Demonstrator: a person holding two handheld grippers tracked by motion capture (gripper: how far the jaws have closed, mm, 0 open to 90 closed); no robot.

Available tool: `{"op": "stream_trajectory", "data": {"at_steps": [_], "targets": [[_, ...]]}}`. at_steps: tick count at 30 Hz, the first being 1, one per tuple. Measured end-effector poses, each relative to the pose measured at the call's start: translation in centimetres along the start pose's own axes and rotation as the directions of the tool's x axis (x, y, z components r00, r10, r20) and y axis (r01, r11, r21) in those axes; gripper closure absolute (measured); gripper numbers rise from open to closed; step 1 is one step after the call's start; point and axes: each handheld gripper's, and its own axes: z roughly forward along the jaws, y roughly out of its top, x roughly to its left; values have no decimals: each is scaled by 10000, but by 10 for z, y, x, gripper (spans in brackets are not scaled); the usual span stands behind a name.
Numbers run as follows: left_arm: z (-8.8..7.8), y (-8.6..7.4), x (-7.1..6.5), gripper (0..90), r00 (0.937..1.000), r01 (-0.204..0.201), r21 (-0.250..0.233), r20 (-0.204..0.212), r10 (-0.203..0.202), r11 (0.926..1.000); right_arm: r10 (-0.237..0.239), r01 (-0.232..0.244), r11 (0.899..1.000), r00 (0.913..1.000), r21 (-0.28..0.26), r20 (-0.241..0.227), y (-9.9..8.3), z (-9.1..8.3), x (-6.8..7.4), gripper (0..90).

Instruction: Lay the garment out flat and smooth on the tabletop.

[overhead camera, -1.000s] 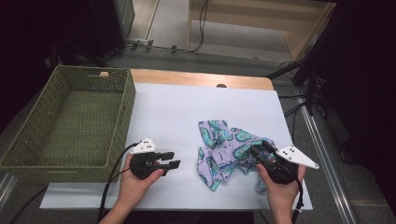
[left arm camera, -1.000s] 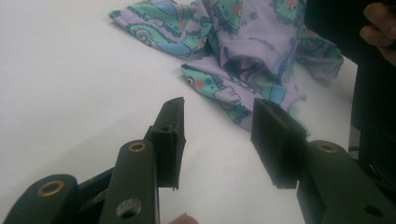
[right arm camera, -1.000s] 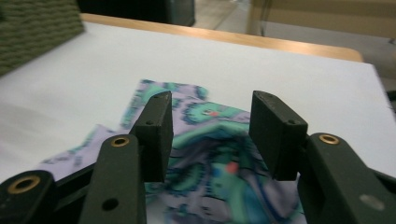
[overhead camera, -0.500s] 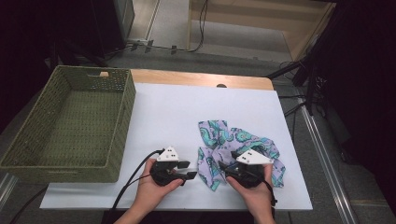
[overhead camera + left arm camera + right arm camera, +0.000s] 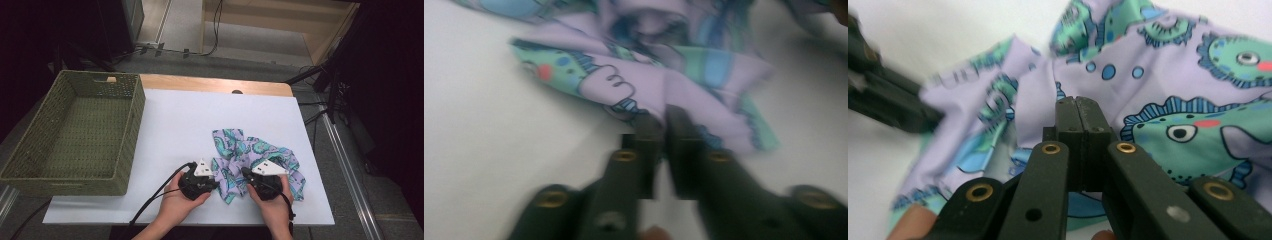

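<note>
The patterned cloth [image 5: 252, 160] is thin, limp fabric, printed with fish on lilac and teal; I judge it light, with no stiffness of its own, so it will sag and trail from wherever it is pinched and slide easily over the white table sheet [image 5: 180, 120]. An outer hem or corner is the sensible place to take it, not a fold in the middle of the heap. It lies crumpled on that sheet, well to the right of the green woven basket [image 5: 75, 135], with both grippers at its near edge. The left gripper [image 5: 663, 125] sits at the cloth's left near corner: its jaws have just been closing and stand nearly together, their tips on the lilac hem, though the blur leaves it unclear whether fabric is caught between them. The right gripper [image 5: 1079, 117] is over the cloth's near right part; its jaws have likewise just closed and meet flush, with the printed fabric lying under and beyond the tips and none visibly pinched
</note>
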Motion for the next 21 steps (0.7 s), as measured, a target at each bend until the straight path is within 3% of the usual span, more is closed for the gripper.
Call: {"op": "stream_trajectory", "data": {"at_steps": [6, 9, 10, 11, 13, 15, 18, 21], "targets": [[-15, -9, -5, 887, 9965, -828, 343, 152, 823, 9960, 242, -266, 9961, 9993, -840, -290, 17, -14, -6, 884], [-25, -19, -4, 886, 9964, -838, 269, 184, 833, 9961, 397, -447, 9893, 9985, -1389, -386, 28, -22, -9, 882], [-28, -22, -3, 887, 9964, -834, 301, 164, 829, 9961, 396, -527, 9879, 9951, -1458, -909, 32, -24, -8, 867], [-31, -26, -1, 887, 9967, -795, 256, 164, 791, 9965, 396, -527, 9879, 9951, -1458, -909, 32, -24, -8, 867], [-37, -32, 2, 887, 9977, -651, 204, 173, 648, 9977, 35, -192, 9949, 9875, -987, -1574, 33, -21, 0, 747], [-43, -36, 5, 886, 9982, -589, 149, 131, 587, 9982, -380, 253, 9973, 9815, -696, -1878, 30, -15, 10, 618], [-49, -39, 8, 886, 9989, -474, 94, -3, 474, 9988, -688, 678, 9976, 9800, -117, -1867, 21, -2, 27, 470], [-53, -41, 9, 887, 9986, -534, 156, -9, 535, 9984, -923, 1019, 9932, 9839, 563, -1531, 9, 18, 38, 455]]}}
